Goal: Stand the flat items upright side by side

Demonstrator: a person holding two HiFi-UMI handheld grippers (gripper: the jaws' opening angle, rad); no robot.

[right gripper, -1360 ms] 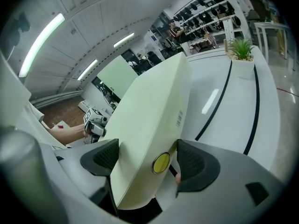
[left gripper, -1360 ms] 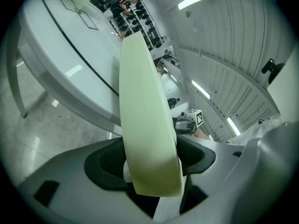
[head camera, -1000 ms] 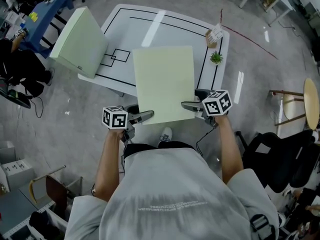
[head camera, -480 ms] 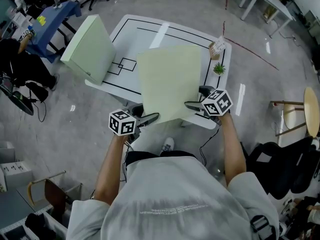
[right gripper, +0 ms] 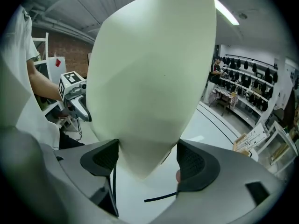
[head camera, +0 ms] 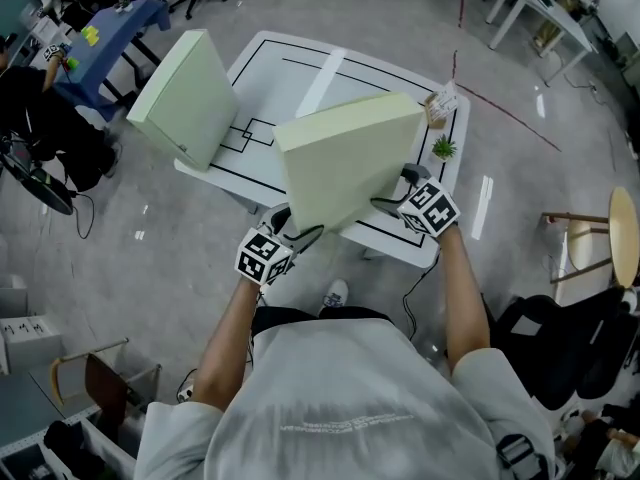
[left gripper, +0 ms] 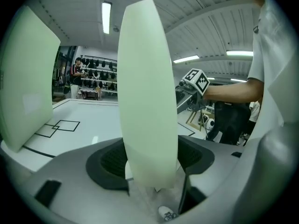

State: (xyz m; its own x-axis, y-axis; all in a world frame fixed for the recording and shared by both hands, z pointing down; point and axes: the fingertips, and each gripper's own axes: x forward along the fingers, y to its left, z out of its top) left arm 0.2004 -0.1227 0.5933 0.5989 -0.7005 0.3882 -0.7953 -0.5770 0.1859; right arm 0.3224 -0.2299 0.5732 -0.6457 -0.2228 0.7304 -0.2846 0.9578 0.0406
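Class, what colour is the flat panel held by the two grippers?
Pale green; the panel shows best in the head view.

An upright panel [head camera: 185, 98] stands on the desk's [head camera: 290, 78] left edge. To its right, a tilted panel [head camera: 345, 163] sits over the desk's near side, between the left gripper [head camera: 302, 235] and right gripper [head camera: 385, 205]. A plant [head camera: 444, 148] stands at the desk's right edge.
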